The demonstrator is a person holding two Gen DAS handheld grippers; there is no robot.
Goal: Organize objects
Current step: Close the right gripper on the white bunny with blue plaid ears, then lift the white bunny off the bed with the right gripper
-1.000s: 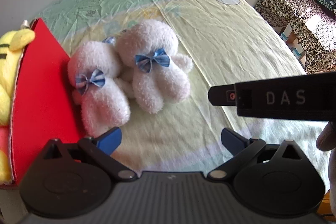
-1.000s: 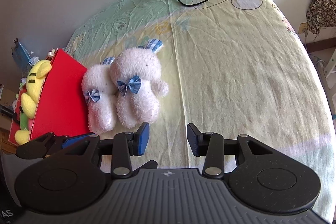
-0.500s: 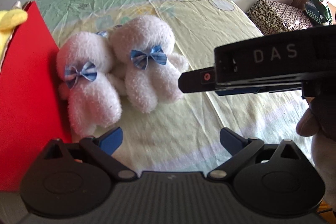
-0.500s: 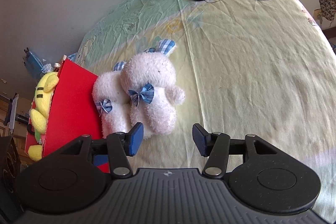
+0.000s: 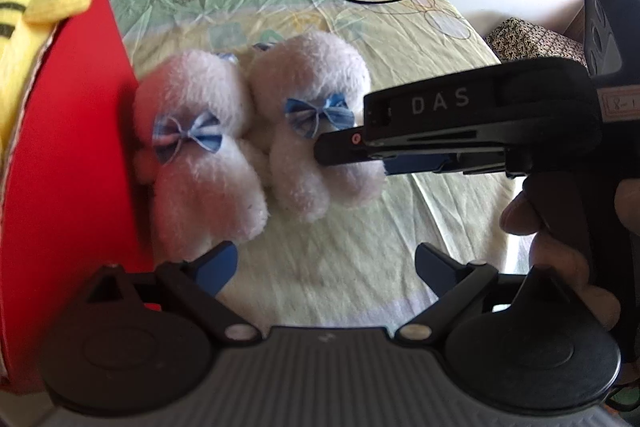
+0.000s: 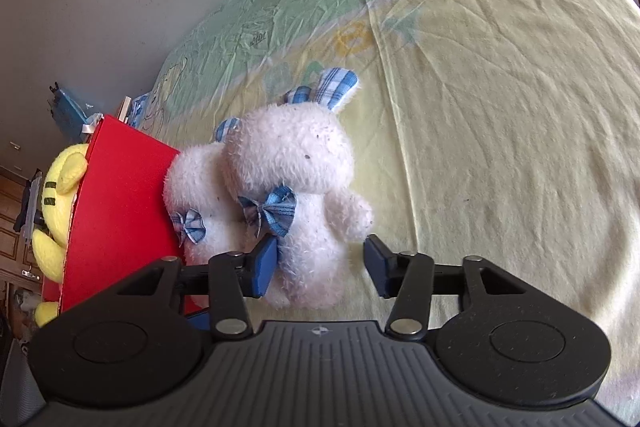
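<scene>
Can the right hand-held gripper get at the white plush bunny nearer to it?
Probably yes: the right hand-held gripper already straddles that white plush bunny's lower body, jaws just closing, nothing between. The other bunny crowds one side.

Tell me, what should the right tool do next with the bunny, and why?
Probably ease down a little further, then close. The right tool has been closing, its pads straddle the nearer white bunny without squeezing it, and the red box waits beside.
</scene>
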